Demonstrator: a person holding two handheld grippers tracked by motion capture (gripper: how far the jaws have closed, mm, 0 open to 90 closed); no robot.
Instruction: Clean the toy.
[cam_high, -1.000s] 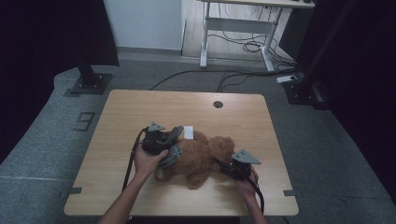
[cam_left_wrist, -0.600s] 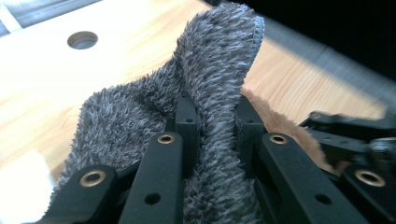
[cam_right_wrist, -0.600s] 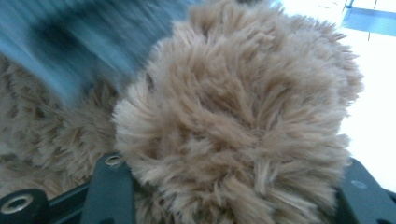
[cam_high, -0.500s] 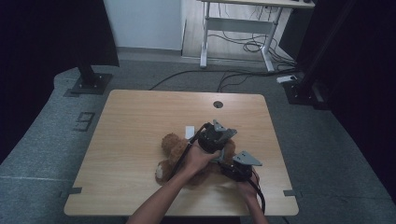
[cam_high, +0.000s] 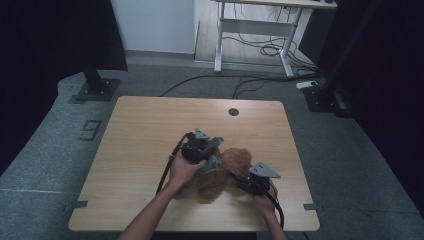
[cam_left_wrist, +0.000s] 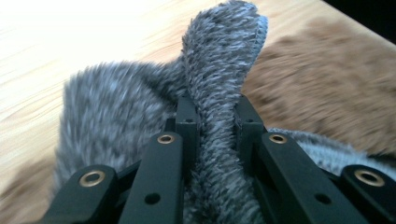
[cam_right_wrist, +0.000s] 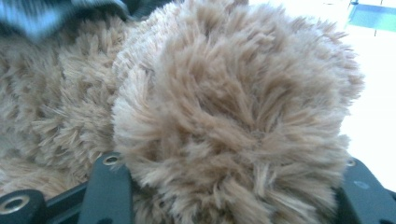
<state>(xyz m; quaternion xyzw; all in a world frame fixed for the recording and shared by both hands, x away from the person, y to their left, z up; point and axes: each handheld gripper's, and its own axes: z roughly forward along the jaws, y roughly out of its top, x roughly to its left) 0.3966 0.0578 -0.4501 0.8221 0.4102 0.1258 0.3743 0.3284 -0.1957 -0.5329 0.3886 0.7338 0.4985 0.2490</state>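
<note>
Your left gripper (cam_high: 212, 162) sits near the middle of the bench (cam_high: 145, 135), just toward 5 o'clock from its centre, and its jaws are clenched on a fold of grey plush fabric (cam_left_wrist: 219, 79). In the left gripper view that fold stands up between the two black jaws, pinched tight, with more of the same grey pile spreading out to 9 o'clock and wood grain showing beyond it. At 3 o'clock in that view lies a blurred stretch of brown fur.

The brown plush toy (cam_high: 225, 172) lies on the bench between your two hands, toward the near edge and a little to the 4 o'clock side of the bench's centre. Your left gripper rests on its 10 o'clock side, touching it; the grey fabric shows as a small patch at the gripper's front, against the toy.

Your right gripper (cam_high: 246, 182) is at the toy's 4 o'clock side, close to the near edge of the bench. In the right gripper view a round tuft of the brown toy (cam_right_wrist: 233, 121) fills the space between the jaws, which stand far apart at the lower corners. The fur hides the pads, so you cannot tell whether they press on it or merely flank it. A strip of the grey fabric shows at 11 o'clock in that view.
</note>
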